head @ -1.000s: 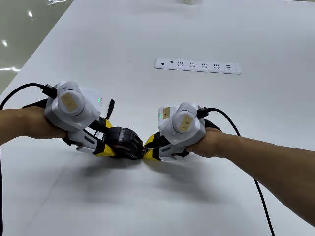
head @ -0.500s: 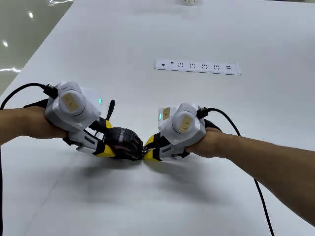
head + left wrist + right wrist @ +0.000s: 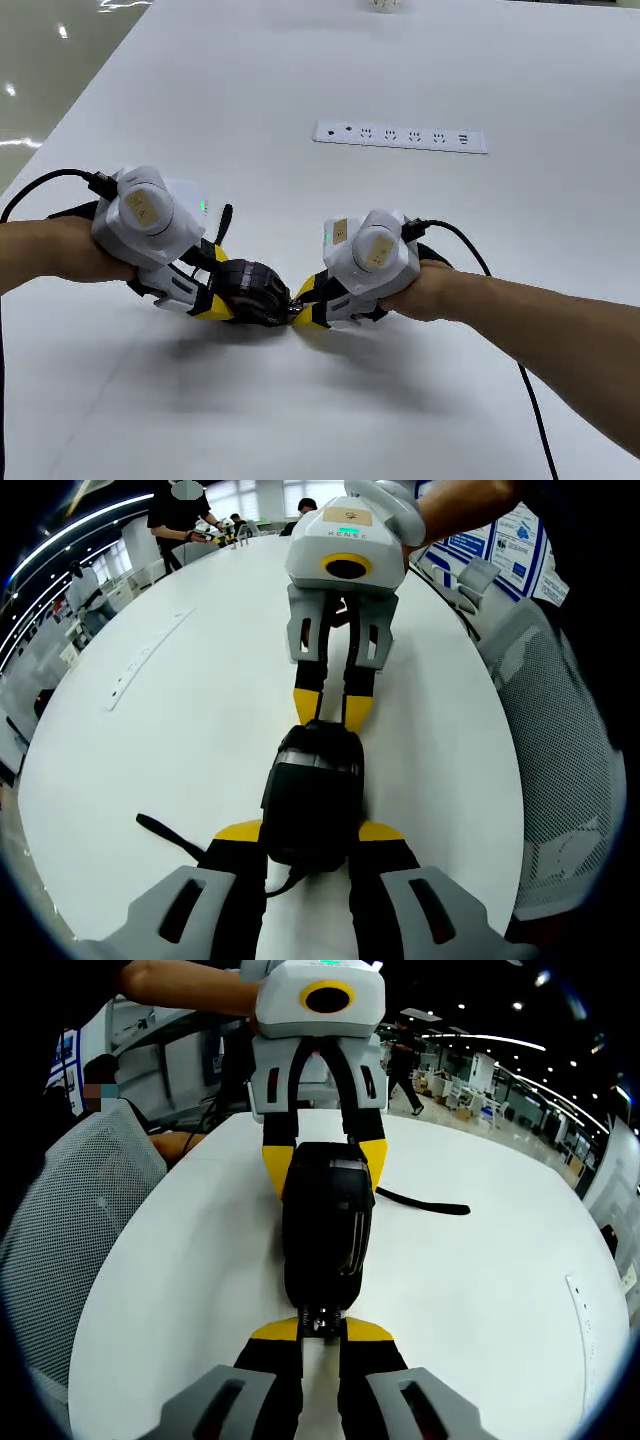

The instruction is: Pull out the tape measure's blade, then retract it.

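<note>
A black tape measure (image 3: 250, 290) rests on the white table (image 3: 300, 80) between the two grippers. My left gripper (image 3: 215, 300) is shut on its body, yellow fingertips pressed to both sides of the tape measure (image 3: 312, 800). My right gripper (image 3: 303, 313) faces it from the right, shut on the blade's end hook (image 3: 322, 1322) at the front of the case (image 3: 327, 1222). The blade is hardly drawn out. A black wrist strap (image 3: 425, 1204) trails from the tape measure onto the table.
A white power strip (image 3: 400, 135) lies farther back on the table. Black cables (image 3: 500, 300) run from both grippers toward the near edge. Chairs (image 3: 560, 750) stand beside the table, and people (image 3: 180, 505) are at its far end.
</note>
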Motion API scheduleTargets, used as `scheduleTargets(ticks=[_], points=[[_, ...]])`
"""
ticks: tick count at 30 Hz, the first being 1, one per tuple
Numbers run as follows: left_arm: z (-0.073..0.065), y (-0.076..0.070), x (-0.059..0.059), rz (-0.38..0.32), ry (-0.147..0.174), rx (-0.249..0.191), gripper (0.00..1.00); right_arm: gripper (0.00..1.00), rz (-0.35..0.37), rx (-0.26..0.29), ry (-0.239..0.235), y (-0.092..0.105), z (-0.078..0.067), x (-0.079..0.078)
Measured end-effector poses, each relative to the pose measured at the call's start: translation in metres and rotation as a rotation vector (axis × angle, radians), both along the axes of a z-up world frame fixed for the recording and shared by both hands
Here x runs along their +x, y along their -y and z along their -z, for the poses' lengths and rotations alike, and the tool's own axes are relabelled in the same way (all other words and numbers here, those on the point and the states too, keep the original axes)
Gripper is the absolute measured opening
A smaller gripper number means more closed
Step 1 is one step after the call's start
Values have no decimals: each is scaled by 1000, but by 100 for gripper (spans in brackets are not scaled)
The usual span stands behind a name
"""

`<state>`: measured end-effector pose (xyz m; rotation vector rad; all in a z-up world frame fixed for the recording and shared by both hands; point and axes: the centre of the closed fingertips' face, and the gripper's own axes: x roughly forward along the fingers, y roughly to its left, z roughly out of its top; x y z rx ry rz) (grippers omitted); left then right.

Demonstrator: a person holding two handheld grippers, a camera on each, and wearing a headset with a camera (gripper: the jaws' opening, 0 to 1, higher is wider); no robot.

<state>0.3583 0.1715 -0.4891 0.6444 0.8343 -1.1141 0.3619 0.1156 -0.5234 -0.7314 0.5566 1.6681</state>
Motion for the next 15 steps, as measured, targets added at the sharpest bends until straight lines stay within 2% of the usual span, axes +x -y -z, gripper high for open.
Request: scheduleTargets(ticks=[15], points=[[-1,0,0,-1,-3,-3,26,9,2,-10,-2,10,-1,2]])
